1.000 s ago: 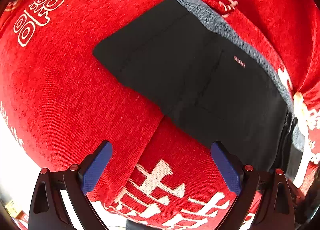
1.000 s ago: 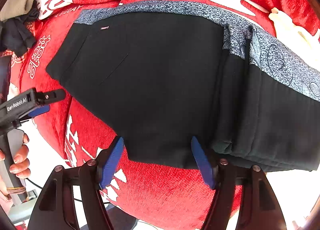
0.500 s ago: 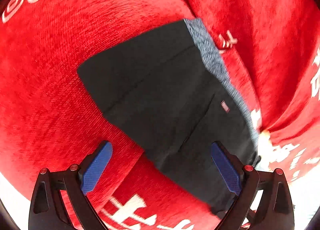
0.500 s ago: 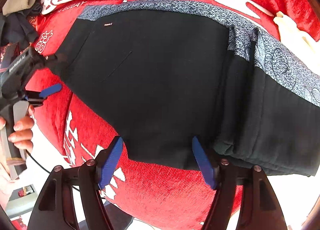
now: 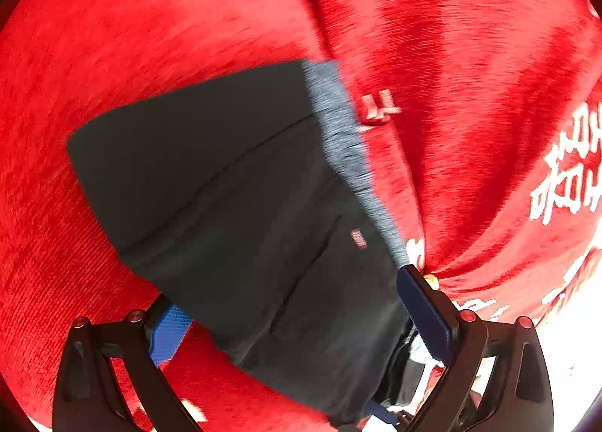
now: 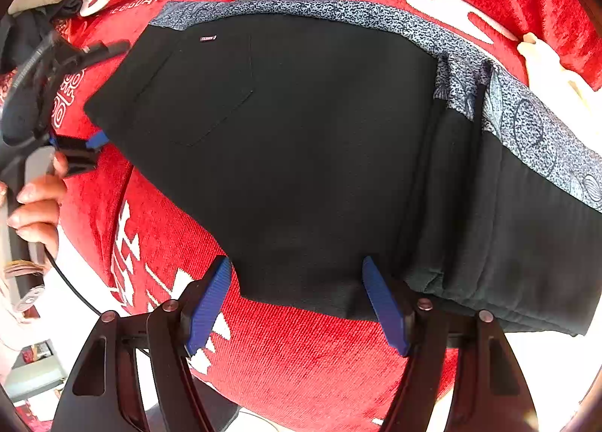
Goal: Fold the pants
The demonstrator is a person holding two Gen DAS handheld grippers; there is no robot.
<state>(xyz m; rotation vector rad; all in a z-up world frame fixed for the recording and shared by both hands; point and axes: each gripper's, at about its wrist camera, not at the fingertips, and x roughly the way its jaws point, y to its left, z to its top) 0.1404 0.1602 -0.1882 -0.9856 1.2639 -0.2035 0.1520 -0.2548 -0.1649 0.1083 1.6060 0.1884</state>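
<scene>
Since 1 second ago the left gripper (image 5: 301,313) has come forward until its 2 spread fingers straddle the black pants' (image 6: 301,153) corner; it grips nothing. The right gripper (image 6: 297,304) stays parted at the near hem, also holding nothing. The pants lie flat ahead of both on a red cloth (image 6: 301,364) with white characters, grey patterned waistband (image 6: 376,14) on the far side. A hand (image 6: 35,202) holds the left gripper's handle.

Black pants (image 6: 320,153), speckled grey-blue waistband (image 6: 376,14). Red cloth (image 6: 301,356), white characters. Blue pads (image 6: 209,304) on black gripper fingers.
</scene>
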